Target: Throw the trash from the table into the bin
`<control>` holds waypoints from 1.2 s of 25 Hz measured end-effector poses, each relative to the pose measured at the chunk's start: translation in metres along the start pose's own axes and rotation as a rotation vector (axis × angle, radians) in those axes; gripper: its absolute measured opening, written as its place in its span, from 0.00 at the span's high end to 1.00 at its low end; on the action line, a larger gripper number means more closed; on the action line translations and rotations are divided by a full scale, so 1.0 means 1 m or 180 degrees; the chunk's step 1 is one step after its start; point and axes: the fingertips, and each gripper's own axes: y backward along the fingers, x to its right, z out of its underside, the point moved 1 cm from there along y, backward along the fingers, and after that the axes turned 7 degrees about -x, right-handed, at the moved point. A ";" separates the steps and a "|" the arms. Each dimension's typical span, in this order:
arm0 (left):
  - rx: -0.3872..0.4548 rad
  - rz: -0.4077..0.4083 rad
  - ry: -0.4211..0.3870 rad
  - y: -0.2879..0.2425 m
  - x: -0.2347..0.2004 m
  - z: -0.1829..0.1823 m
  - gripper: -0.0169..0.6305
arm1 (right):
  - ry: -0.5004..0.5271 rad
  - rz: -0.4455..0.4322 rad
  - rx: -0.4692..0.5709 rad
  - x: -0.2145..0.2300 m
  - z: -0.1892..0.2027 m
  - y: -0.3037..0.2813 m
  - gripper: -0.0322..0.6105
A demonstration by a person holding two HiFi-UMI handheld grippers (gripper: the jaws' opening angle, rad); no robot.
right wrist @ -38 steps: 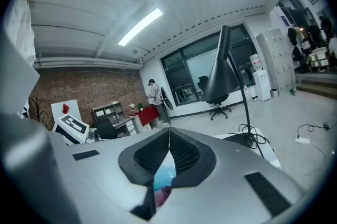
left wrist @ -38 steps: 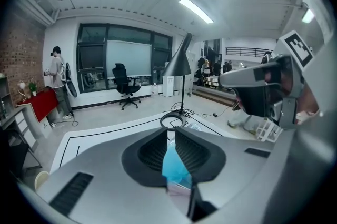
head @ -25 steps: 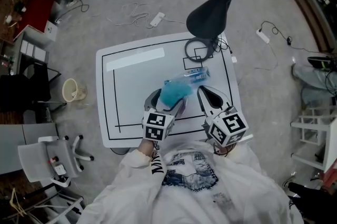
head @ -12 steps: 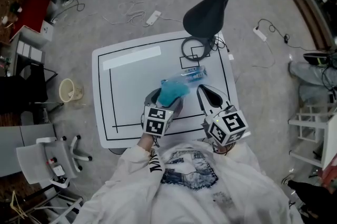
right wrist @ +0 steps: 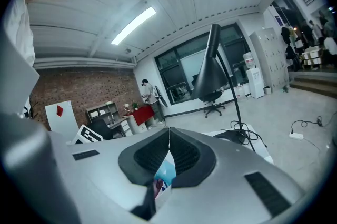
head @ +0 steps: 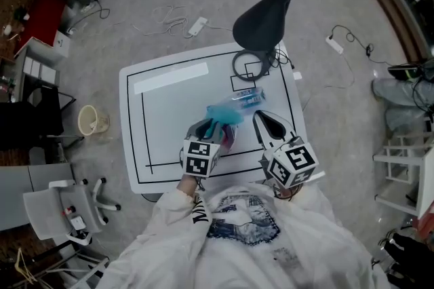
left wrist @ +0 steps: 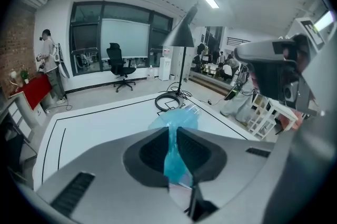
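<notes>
Your left gripper [head: 213, 130] had just been closing its jaws and pinched the near end of the blue plastic bag [head: 229, 111] on the table [head: 169, 111] — its length ran toward 1 o'clock. The bin [head: 89, 119] stood on the floor at 9 o'clock, nearer that hand; your right gripper [head: 262, 119] was clenched, empty.

The blue plastic bag [head: 224, 114] looks glossy and crinkled, the table [head: 169, 111] smooth, matt white

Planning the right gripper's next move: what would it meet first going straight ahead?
Probably the clear plastic scrap just beyond the right gripper, before the lamp base; its height is unclear.
</notes>
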 end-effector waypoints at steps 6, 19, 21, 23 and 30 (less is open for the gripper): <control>0.0057 -0.0095 0.0001 0.006 -0.003 -0.006 0.92 | -0.0035 -0.0019 0.0052 0.001 -0.002 0.003 0.92; 0.0419 -0.0396 0.0042 0.038 -0.018 -0.036 0.94 | -0.0087 -0.0057 0.0186 0.003 -0.004 0.021 0.92; 0.0484 -0.0452 0.0043 0.045 -0.019 -0.041 0.94 | -0.0085 -0.0081 0.0218 0.002 -0.004 0.024 0.92; 0.0541 -0.0517 0.0058 0.054 -0.020 -0.045 0.94 | -0.0073 -0.0110 0.0248 0.001 -0.006 0.026 0.92; 0.0984 -0.0834 0.0190 0.097 -0.025 -0.056 0.94 | 0.0004 -0.0255 0.0317 -0.011 -0.010 0.039 0.92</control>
